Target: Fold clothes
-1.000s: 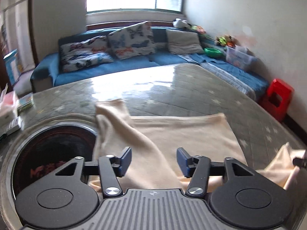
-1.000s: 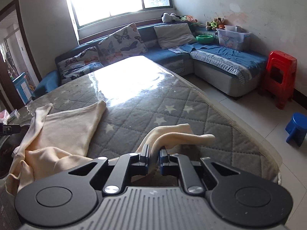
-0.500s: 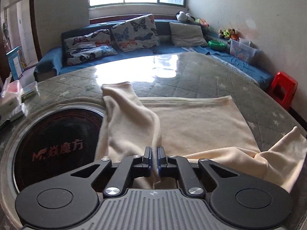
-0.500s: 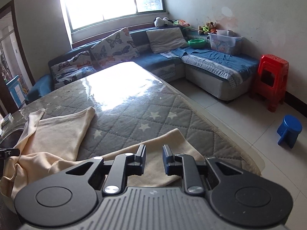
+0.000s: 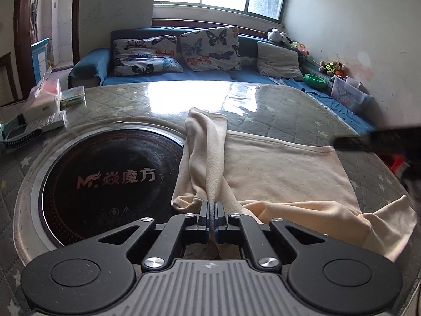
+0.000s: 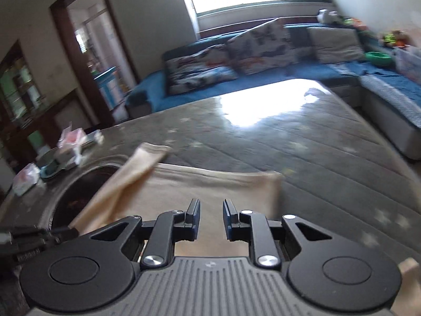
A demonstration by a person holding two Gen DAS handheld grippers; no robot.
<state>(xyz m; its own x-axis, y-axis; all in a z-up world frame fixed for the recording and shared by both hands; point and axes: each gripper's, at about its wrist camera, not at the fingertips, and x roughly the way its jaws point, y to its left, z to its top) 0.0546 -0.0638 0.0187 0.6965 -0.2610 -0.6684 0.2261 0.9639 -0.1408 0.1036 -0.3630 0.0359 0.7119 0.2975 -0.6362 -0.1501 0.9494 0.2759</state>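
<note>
Covering most of the view is a table (image 5: 302, 110) under a quilted, star-patterned cover and a glossy clear sheet, which gives a broad flat surface for folding. Set into it at the left is a round black cooktop (image 5: 105, 179), and part of the garment lies over its rim.

Spread across the table just right of the cooktop is a cream top (image 5: 284, 173), body flat, one sleeve (image 5: 208, 144) doubled up along its left side, the other sleeve trailing off toward the near right edge. It looks laid out for the sleeves to be brought in first.

Next in size, the left gripper (image 5: 212, 220) has its fingers pressed together on a ridge of the left sleeve's cloth, probably to lift it over the body. The right gripper (image 6: 211, 220) hangs over the body with fingers parted and nothing between them; its picture is blurred.

Smallest is the writing: the cooktop's face reads "MF" followed by the characters 焱魔方. Boxes (image 5: 44, 100) at the far left carry print too small to read.
</note>
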